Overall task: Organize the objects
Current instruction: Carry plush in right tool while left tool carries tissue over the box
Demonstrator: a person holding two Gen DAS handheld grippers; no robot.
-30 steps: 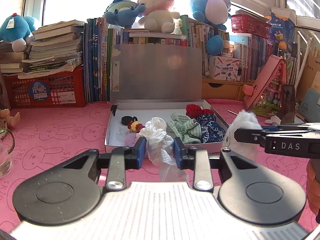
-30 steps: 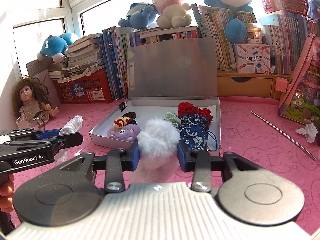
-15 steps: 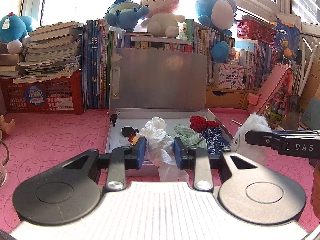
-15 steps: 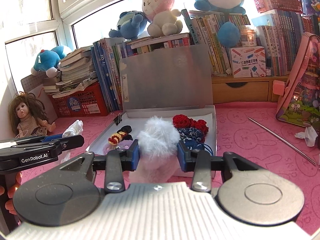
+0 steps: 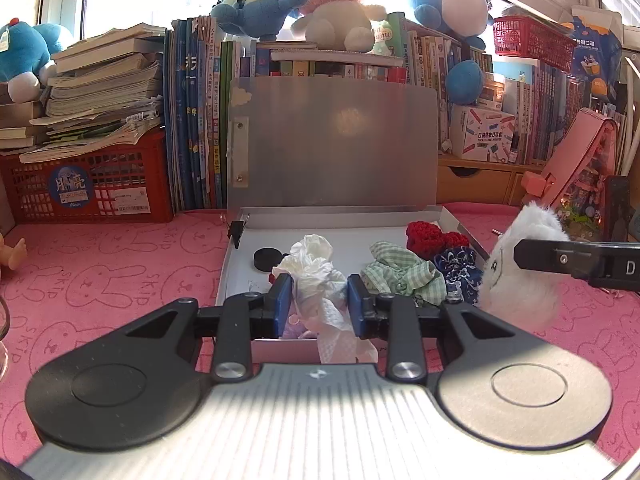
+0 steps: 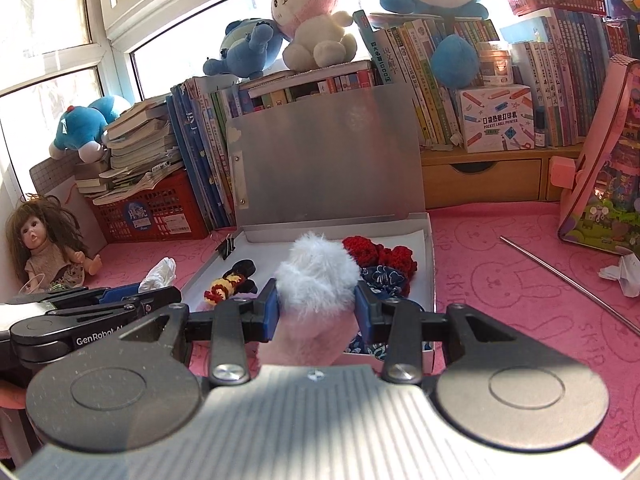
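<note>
My left gripper point(image 5: 319, 304) is shut on a crumpled white tissue point(image 5: 316, 276) held over the near edge of an open grey box point(image 5: 348, 220). A white fluffy toy point(image 6: 316, 276) is clamped in my right gripper point(image 6: 318, 312), just in front of the same box point(image 6: 430, 264). In the left wrist view that fluffy toy point(image 5: 520, 276) hangs at the box's right side. Inside the box lie a green checked cloth point(image 5: 400, 272), red crochet pieces point(image 5: 428, 236), a blue patterned pouch point(image 5: 456, 268), a black disc point(image 5: 267, 258) and a yellow-red crochet charm point(image 6: 224, 284).
The box's lid point(image 5: 332, 140) stands upright against rows of books point(image 5: 192, 120). A red basket point(image 5: 84, 184) of books stands left, a doll point(image 6: 44, 248) far left, a pink toy case point(image 6: 608, 176) right. A metal rod point(image 6: 568, 280) and a tissue scrap point(image 6: 624, 272) lie on the pink mat point(image 5: 100, 272).
Both grippers have moved forward toward the box, so it looks larger and nearer. Their grips on the tissue and the fluffy toy are unchanged.
</note>
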